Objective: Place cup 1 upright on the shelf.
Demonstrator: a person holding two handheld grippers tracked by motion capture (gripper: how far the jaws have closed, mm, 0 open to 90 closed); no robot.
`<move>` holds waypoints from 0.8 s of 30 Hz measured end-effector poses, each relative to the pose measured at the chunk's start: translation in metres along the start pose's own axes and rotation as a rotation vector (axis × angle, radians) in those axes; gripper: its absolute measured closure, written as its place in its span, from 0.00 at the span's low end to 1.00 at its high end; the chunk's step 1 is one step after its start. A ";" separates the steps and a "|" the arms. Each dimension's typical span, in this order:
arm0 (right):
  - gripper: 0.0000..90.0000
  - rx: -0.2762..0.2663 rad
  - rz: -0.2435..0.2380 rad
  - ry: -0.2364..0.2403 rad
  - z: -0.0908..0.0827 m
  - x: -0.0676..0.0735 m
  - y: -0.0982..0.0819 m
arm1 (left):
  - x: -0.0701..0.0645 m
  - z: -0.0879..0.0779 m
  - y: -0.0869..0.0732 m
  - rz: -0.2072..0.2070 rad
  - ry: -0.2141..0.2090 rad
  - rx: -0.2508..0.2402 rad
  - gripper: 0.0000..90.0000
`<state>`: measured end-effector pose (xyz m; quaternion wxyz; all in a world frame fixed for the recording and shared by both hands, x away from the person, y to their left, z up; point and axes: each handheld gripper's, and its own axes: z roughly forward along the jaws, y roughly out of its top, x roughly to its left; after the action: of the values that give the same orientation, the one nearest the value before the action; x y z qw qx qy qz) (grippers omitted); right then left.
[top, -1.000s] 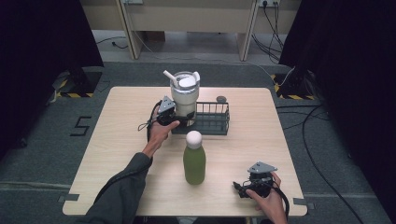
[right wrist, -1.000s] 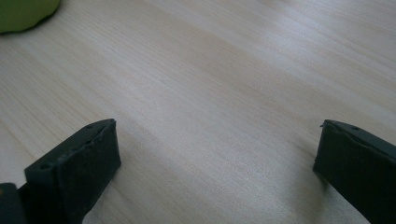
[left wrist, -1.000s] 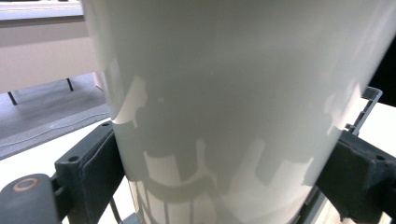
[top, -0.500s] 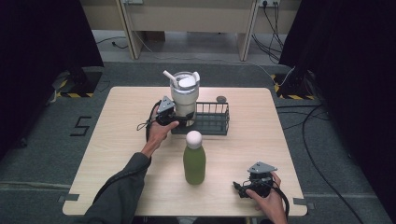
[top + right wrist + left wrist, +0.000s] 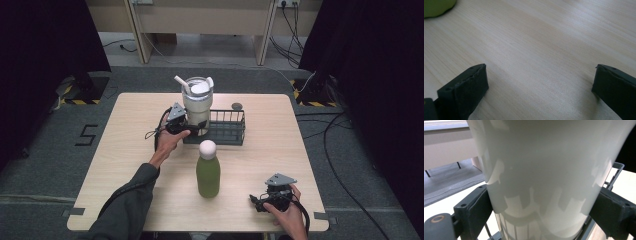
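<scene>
A tall white tumbler (image 5: 196, 102) with a lid and straw stands in the left end of a black wire basket (image 5: 231, 131) at the table's far middle. My left gripper (image 5: 194, 129) reaches it from the left, low on its body. In the left gripper view both jaws press against the sides of the tumbler (image 5: 544, 170), so the left gripper (image 5: 543, 203) is shut on it. My right gripper (image 5: 256, 202) rests at the front right of the table. In the right gripper view it (image 5: 540, 80) stands open over bare wood.
A green bottle (image 5: 208, 172) with a round white cap stands upright at mid-table, between the basket and the right gripper; its base edge (image 5: 436, 6) shows in the right gripper view. A small dark disc (image 5: 236, 106) lies behind the basket.
</scene>
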<state>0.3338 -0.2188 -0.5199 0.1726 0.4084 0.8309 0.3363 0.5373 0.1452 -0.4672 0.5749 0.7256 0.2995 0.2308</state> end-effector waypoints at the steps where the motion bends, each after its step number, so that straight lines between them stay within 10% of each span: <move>1: 0.00 0.000 0.000 0.000 0.000 0.000 0.000 | 0.000 0.000 0.000 0.001 0.000 0.001 0.11; 24: 0.00 0.001 -0.001 -0.001 0.000 0.000 0.000 | 0.000 -0.020 0.001 0.011 0.001 0.000 0.16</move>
<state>0.3342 -0.2185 -0.5199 0.1730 0.4082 0.8311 0.3356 0.5238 0.1596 -0.4617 0.5734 0.7271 0.2960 0.2343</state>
